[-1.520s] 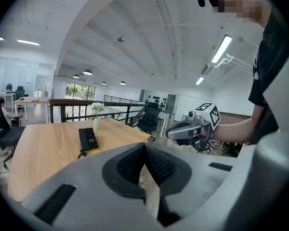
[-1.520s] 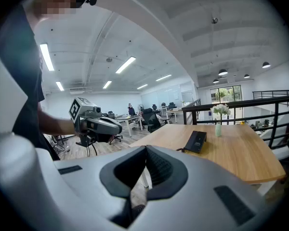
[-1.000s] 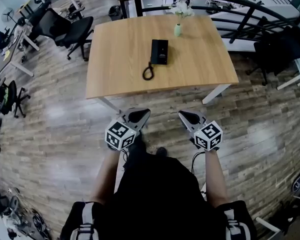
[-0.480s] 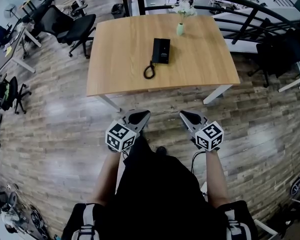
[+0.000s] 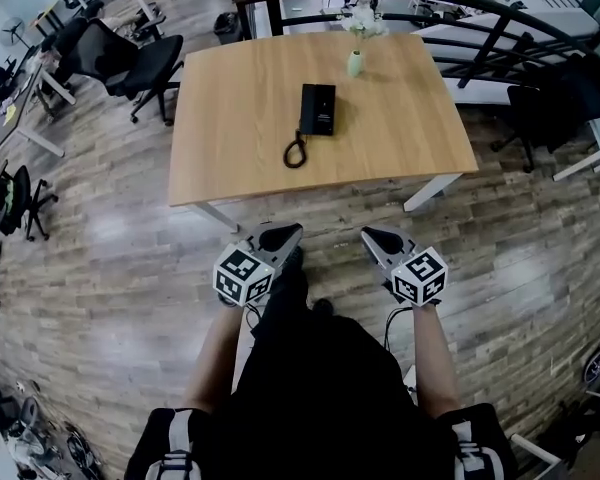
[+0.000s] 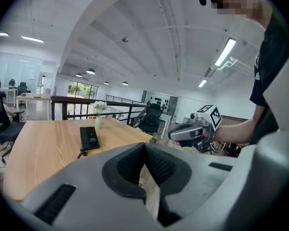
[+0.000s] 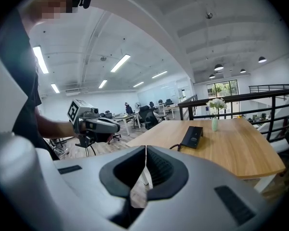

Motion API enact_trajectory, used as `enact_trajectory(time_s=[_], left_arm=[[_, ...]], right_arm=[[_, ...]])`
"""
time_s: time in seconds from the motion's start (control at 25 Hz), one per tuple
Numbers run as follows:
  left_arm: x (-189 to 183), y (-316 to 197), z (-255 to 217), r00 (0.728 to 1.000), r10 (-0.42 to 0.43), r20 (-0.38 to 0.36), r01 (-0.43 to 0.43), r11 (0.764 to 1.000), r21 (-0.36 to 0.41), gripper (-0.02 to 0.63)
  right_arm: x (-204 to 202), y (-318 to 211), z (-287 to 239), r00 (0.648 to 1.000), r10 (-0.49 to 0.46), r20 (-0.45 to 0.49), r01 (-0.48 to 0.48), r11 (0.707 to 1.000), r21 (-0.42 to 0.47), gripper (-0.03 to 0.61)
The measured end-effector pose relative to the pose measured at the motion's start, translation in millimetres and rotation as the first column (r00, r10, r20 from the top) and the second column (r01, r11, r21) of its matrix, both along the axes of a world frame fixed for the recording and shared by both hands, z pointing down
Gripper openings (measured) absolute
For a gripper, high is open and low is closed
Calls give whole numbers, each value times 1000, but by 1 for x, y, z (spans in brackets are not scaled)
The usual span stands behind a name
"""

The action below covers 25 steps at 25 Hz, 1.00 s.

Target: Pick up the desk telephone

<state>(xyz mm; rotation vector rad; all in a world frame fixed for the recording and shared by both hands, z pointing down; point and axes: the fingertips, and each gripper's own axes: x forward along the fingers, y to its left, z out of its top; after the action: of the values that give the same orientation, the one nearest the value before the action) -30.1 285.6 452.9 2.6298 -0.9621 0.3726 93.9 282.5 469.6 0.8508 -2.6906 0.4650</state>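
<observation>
A black desk telephone point(image 5: 317, 108) lies flat near the middle of a light wooden table point(image 5: 230, 138), its coiled cord point(image 5: 295, 151) trailing toward the near edge. It also shows far off in the left gripper view as the telephone point(image 6: 89, 138) and in the right gripper view as the telephone point(image 7: 192, 136). My left gripper point(image 5: 286, 231) and right gripper point(image 5: 368, 234) hang side by side over the floor, short of the table's near edge. Both are shut and hold nothing.
A small pale green vase point(image 5: 355, 62) with white flowers stands on the table beyond the phone. Black office chairs point(image 5: 120, 58) sit left of the table, a dark curved railing point(image 5: 460, 8) runs behind it, and another chair point(image 5: 555, 103) stands at the right.
The view has shifted slightly; the grippers stay in the same place below the table edge, both shut.
</observation>
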Motion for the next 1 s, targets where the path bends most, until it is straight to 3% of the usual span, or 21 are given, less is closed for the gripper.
enact_trajectory(time_s=[1.0], left_arm=[[-42,-121,13,999,25,-37,-28,998,-61,21]], right_arm=[[-31,-97,23,997,61,-41,-65,994,-92,25]])
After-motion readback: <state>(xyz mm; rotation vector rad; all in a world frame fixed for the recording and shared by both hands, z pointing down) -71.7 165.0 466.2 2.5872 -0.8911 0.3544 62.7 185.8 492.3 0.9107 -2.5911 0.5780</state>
